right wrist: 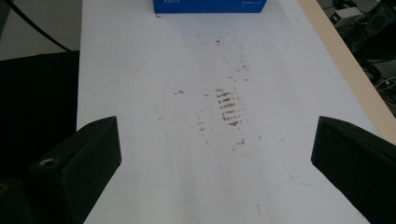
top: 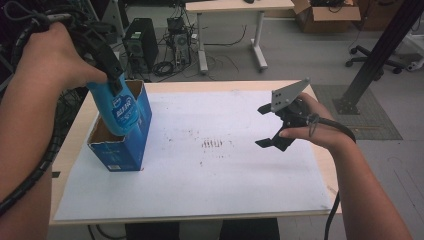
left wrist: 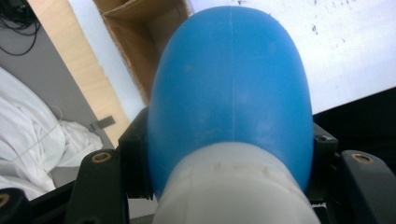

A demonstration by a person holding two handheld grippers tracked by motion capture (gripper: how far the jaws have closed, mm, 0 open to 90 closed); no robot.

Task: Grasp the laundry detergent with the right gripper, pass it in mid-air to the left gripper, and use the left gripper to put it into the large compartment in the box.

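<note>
A blue plastic bottle with a white cap end hangs bottom-down, its lower part inside an open-topped blue cardboard box at the table's left. My left gripper is shut on the bottle near its cap. In the left gripper view the bottle bulges between the black jaws, and the brown inside of the box lies beyond it. My right gripper is held above the right side of the table, jaws wide apart with nothing between them. The box's blue side is far ahead in the right gripper view.
A white sheet covers the wooden table, with brown smudges near its middle. Behind the table stand a computer tower, tangled cables, a second desk and a black post.
</note>
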